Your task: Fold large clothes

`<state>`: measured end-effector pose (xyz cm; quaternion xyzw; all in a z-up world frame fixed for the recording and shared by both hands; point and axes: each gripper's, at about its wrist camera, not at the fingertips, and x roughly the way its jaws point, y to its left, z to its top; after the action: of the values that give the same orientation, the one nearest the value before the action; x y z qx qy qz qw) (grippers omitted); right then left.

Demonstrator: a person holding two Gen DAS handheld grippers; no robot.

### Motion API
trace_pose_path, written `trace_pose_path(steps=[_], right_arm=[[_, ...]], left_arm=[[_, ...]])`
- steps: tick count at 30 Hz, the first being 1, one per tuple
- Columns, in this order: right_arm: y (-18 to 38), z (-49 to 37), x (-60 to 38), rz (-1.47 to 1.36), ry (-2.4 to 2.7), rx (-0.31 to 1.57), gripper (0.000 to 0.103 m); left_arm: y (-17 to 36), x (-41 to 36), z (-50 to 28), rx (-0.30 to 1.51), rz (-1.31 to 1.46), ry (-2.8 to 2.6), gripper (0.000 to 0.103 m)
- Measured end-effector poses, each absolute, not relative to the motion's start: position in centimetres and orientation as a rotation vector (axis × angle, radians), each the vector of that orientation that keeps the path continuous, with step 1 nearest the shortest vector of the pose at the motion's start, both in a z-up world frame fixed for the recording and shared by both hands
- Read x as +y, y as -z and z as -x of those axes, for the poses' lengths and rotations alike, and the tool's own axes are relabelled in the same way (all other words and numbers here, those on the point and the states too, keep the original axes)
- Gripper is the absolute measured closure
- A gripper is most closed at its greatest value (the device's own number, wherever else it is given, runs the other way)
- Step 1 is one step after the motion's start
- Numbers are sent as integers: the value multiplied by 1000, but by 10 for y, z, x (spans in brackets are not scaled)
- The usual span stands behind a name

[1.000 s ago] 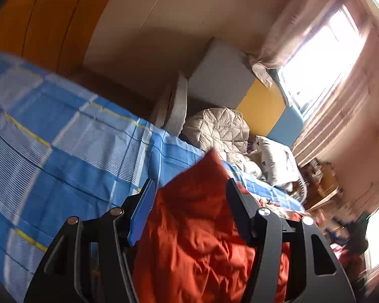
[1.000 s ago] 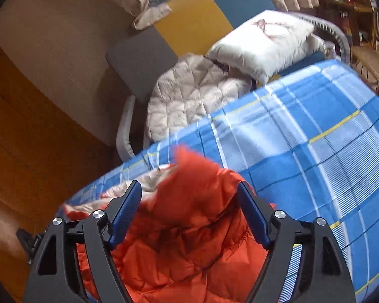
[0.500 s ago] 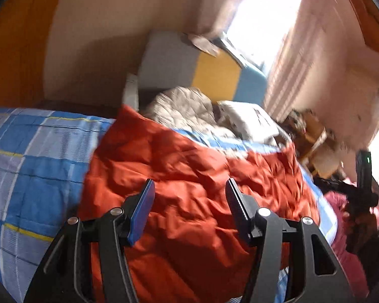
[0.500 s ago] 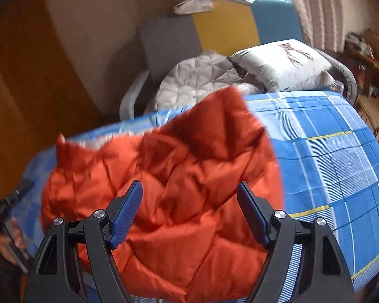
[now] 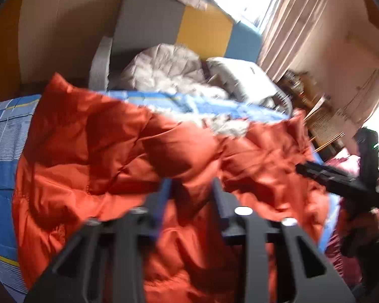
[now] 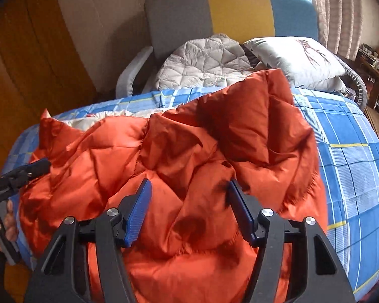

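My left gripper (image 5: 192, 189) has just been closing, its fingers pinching a fold of the puffy orange quilted jacket (image 6: 189, 166) spread over the blue plaid bed (image 6: 353, 156). My right gripper (image 6: 189, 202) has been narrowing, half-open astride the jacket, not clamped.
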<state>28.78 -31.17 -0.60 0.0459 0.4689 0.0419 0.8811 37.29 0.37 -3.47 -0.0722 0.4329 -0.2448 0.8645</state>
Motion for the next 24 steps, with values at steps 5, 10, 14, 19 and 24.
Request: trace_pose_path(steps=[5,10,14,19,24], right_arm=[[19,-301,-303,-24,-67,1004,90],[0,-289,-305,-1,-63,919,98],[-15,-281,-303,16,-42,832,98],[-11,-292,-302,40,-3,810,99],[18,-317,-302,64,30,853,99]], left_arm=[[41,11,-368,862,187,514,103],[15,28,-354,722,246,507,103],[-4,34,-354,639,248,487,103],[15,31,-379,684,212,424,103],[54,28,-404,778,199,366,103]])
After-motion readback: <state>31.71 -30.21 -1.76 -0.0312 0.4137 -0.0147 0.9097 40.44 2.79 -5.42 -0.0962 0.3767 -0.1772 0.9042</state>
